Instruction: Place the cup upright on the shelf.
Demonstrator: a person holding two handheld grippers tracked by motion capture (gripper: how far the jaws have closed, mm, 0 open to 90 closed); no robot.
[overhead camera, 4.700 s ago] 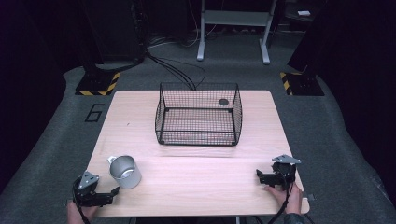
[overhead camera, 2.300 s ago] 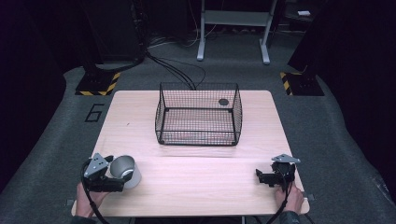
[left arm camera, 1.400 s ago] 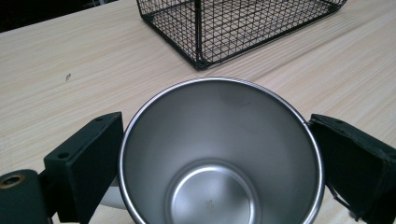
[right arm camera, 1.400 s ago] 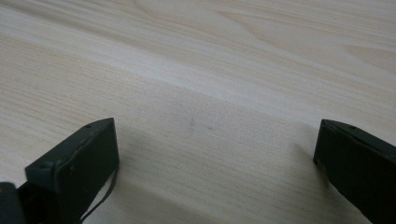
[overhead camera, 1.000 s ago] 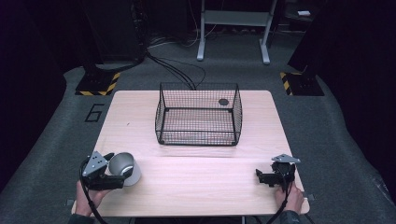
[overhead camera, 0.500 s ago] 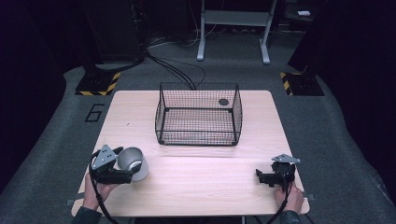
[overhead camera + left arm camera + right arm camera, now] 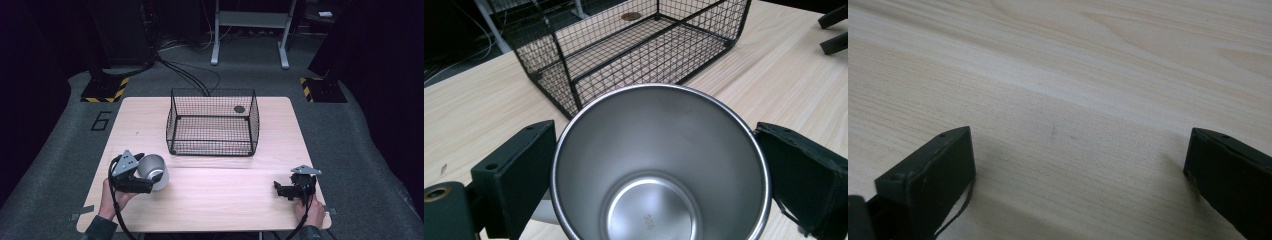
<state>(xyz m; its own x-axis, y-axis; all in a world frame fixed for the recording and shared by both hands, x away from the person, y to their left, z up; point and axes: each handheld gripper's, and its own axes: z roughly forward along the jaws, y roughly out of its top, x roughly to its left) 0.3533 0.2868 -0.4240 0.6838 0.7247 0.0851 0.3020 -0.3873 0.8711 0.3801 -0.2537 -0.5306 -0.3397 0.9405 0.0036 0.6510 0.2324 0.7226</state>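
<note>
Steel cup sat clamped between the jaws of the left gripper, over the table's front-left part, mouth tipped toward that gripper's camera. Black wire basket stood well beyond it, mid-table, a small dark disc at its far right corner. Right gripper rested front-right, jaws spread wide over bare wood, nothing between them.

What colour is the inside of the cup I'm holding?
Plain silver-grey metal; the cup is bare inside, and this shows best in the left gripper view.
</note>
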